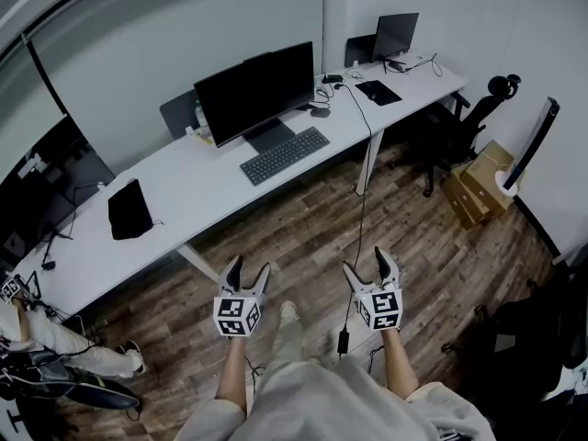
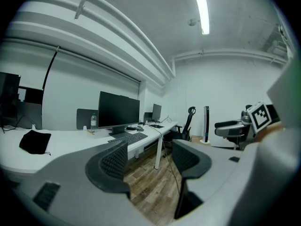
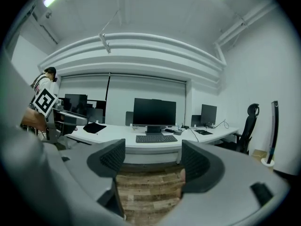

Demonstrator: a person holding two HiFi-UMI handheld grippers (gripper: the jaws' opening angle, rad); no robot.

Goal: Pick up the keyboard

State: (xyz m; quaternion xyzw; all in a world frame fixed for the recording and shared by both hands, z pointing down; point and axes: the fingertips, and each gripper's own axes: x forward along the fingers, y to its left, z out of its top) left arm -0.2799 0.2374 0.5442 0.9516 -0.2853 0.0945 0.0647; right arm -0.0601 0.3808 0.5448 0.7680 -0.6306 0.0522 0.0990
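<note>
White counter (image 1: 211,186) over plank floor (image 1: 303,237); monitor (image 1: 255,93) behind keyboard (image 1: 284,154), black pouch (image 1: 130,209) well left; left hand-held gripper (image 1: 251,265), right hand-held gripper (image 1: 366,263): jaws apart, empty

Office room, plain white walls (image 1: 138,53), dark wood-plank floor (image 1: 303,237). One long white desk (image 1: 184,186) on white legs runs along the wall. Large black monitor (image 1: 255,92) sits mid-desk, with a smaller monitor (image 1: 395,33) at the far right end. A grey chair back (image 1: 179,113) shows behind the desk, next to the large monitor. Black office chair (image 1: 459,127) with headrest stands at the desk's right end, cardboard boxes (image 1: 473,186) on the floor just beside it. Tall slim tower unit (image 1: 532,142) on a round white base stands near the right wall. Ceiling is white with a stepped soffit (image 3: 141,55). Fluorescent tube (image 2: 202,8) is lit, light even.
</note>
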